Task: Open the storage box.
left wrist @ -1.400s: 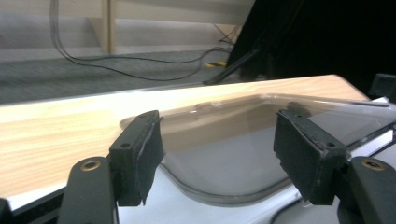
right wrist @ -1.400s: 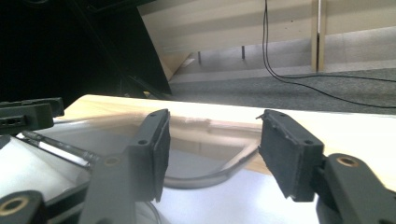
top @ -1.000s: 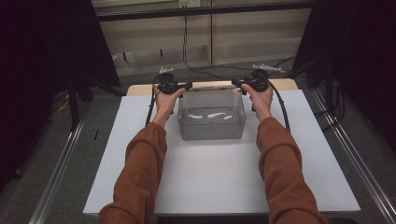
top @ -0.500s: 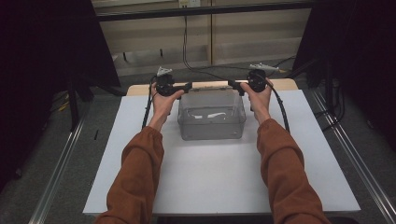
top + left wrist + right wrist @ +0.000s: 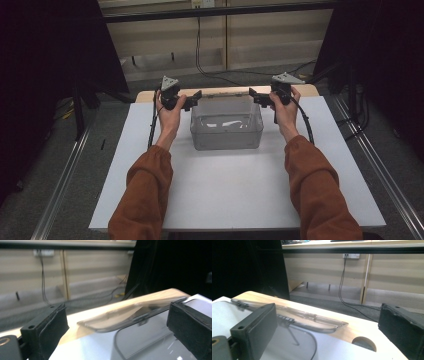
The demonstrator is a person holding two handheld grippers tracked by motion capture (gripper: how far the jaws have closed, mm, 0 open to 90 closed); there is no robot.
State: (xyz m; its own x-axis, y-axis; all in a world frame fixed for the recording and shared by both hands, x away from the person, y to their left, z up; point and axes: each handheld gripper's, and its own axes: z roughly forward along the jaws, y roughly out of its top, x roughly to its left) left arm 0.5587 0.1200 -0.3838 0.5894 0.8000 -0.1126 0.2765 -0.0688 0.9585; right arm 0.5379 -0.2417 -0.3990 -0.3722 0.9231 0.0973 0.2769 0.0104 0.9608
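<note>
Item: clear plastic container [image 5: 226, 126], rectangular, open-topped, standing upright on the white tabletop [image 5: 240, 195] toward its far edge, roughly centred between the two hands. Pale reflections showed inside it; contents could not be made out. Its far rim [image 5: 117, 320] appeared in the left gripper view as a curved transparent lip running between that gripper's jaws, and in the right gripper view the rim [image 5: 312, 320] likewise crossed the space between the jaws.

Left gripper [image 5: 192, 100]: held in the person's left hand [image 5: 169, 112] just beside the container's far left corner, jaws spread wide on either side of the rim, the pads [image 5: 53, 327] apart from the plastic. Nothing was clamped.

Right gripper [image 5: 255, 96]: held in the right hand [image 5: 286, 111] at the far right corner, jaws equally wide, the near pad [image 5: 259, 325] beside the rim; contact could not be determined.

Both forearms wore rust-orange sleeves [image 5: 147, 195].

Surroundings: a bare wooden strip [image 5: 352, 331] beyond the white surface, with a round cable hole [image 5: 364, 342]; black cables [image 5: 343, 290] trailing over the floor beyond; a pale panelled wall [image 5: 225, 37] behind.
</note>
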